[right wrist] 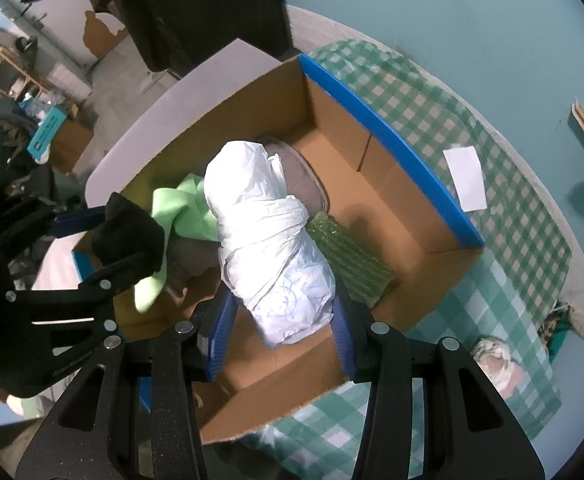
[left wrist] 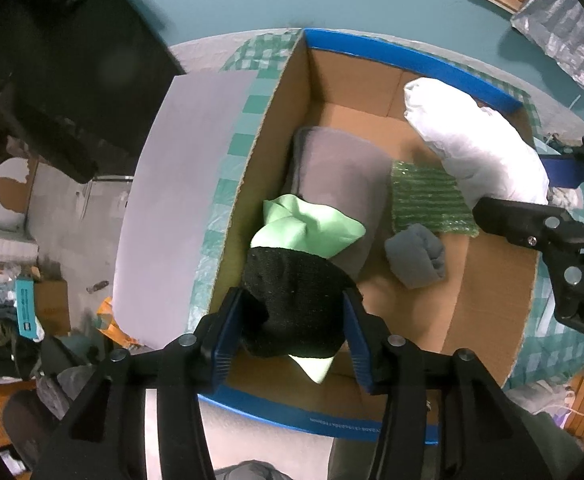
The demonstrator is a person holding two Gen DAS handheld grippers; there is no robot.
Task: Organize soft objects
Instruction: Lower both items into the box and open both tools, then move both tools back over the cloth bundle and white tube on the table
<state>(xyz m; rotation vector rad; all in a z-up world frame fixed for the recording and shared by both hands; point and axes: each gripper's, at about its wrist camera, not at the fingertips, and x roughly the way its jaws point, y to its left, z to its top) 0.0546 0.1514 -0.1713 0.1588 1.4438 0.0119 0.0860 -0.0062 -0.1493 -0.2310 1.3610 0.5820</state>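
Black knit fabric with light green cloth, one bundle [left wrist: 292, 300], clamped between the blue pads of the left gripper [left wrist: 292, 320]; position: above the near-left corner of the cardboard box [left wrist: 488, 280], green tail hanging below the jaws. White plastic-wrapped bundle [right wrist: 272, 240], long and soft, clamped at its near end by the right gripper [right wrist: 280, 320]; position: slanting over the middle of the box, far end pointing toward the far wall. Box contents: grey cushion [left wrist: 340, 184] along the left wall; green bubble wrap [left wrist: 428, 200] on the floor at centre; rolled grey cloth [left wrist: 416, 256] just near of the bubble wrap. Box stands on a green checked tablecloth [right wrist: 492, 152]; a white paper slip [right wrist: 466, 178] lies on the cloth beyond the blue-edged right wall. Step judged in hand: lowering both bundles into the box. Handling advice: bring each bundle down until it rests on the floor or cushion before releasing, place the white bundle in the open right side, keep the two grippers apart, and let the loose green tail fold inside the wall rather than over the edge.
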